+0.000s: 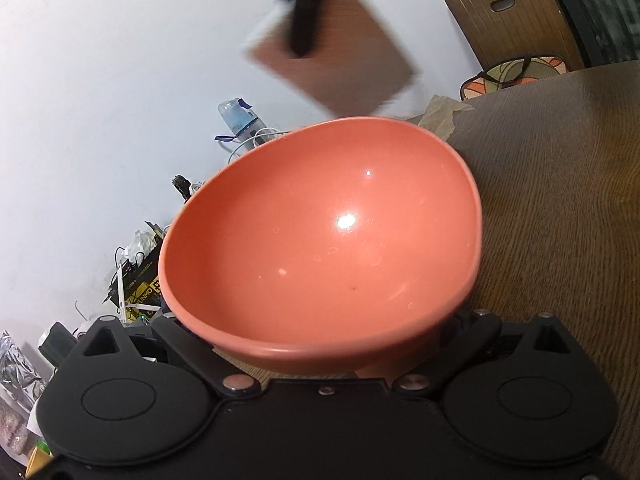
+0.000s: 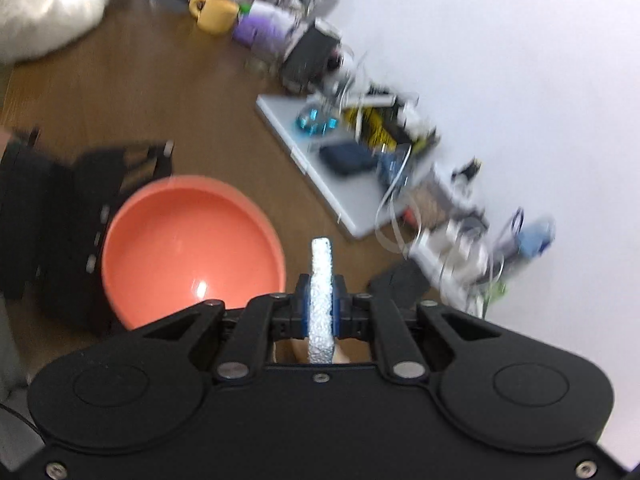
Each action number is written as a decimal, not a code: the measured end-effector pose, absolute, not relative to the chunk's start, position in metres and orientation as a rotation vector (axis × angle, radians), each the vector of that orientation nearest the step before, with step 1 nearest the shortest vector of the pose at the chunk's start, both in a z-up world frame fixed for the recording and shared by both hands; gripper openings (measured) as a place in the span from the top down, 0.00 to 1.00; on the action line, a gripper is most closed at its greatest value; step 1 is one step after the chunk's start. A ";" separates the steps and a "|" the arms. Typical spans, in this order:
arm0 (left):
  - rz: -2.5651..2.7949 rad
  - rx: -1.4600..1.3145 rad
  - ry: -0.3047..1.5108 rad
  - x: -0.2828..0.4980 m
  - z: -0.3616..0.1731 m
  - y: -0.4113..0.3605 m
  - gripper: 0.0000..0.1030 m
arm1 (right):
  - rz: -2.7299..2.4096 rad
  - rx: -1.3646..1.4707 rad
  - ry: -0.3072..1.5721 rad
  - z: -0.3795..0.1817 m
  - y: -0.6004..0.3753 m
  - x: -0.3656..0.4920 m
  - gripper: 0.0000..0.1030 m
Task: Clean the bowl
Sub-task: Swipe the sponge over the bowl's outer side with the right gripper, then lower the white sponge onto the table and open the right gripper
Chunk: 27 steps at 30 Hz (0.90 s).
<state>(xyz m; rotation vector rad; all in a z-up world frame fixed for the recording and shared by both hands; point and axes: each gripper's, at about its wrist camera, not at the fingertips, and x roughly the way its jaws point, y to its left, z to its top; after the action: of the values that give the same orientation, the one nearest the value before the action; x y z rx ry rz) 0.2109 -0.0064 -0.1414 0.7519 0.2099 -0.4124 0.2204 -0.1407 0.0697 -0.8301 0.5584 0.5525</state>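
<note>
1. Bowl (image 1: 320, 248), coral, sat tilted on the brown worktop (image 1: 560, 240), mouth tipped toward the left wrist camera. Inside was mostly bare, with faint ring marks and one dark speck low on the wall.
2. Left gripper (image 1: 320, 364) was at the near rim, which lay just above its linkage. The fingers were hidden under the bowl, so I could not tell whether they were clamped on the rim or merely against it.
3. Right gripper (image 2: 320, 288) had its fingers nearly together on a thin sponge (image 2: 322, 280), held edge-on. In the left view it hung blurred above the far rim, apart from the bowl.
4. Risk: if the left hold was only light, a sponge press on the wall could rock or skid the tilted bowl across the worktop.
5. Risk: the sponge was gripped near one end, so it could fold or twist out when dragged.
6. Pose: the right gripper angled down toward the bowl mouth; the left sat low, nearly level.
</note>
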 end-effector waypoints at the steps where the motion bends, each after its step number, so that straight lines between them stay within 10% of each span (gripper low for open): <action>1: -0.412 0.752 0.210 0.211 -0.141 -0.006 0.04 | 0.553 -0.832 0.585 0.064 -0.145 0.215 0.89; 11: -0.414 0.750 0.212 0.211 -0.141 -0.004 0.04 | 0.661 -0.807 0.758 0.025 -0.153 0.150 0.89; 27: -0.416 0.749 0.214 0.213 -0.140 -0.003 0.04 | 0.951 -0.560 0.417 0.133 -0.091 0.173 0.89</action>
<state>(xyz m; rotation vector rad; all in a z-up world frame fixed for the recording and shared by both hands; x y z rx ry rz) 0.2132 -0.0035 -0.1397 0.7492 0.2136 -0.4157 0.1733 -0.0912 0.1327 -0.5604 0.4169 0.9505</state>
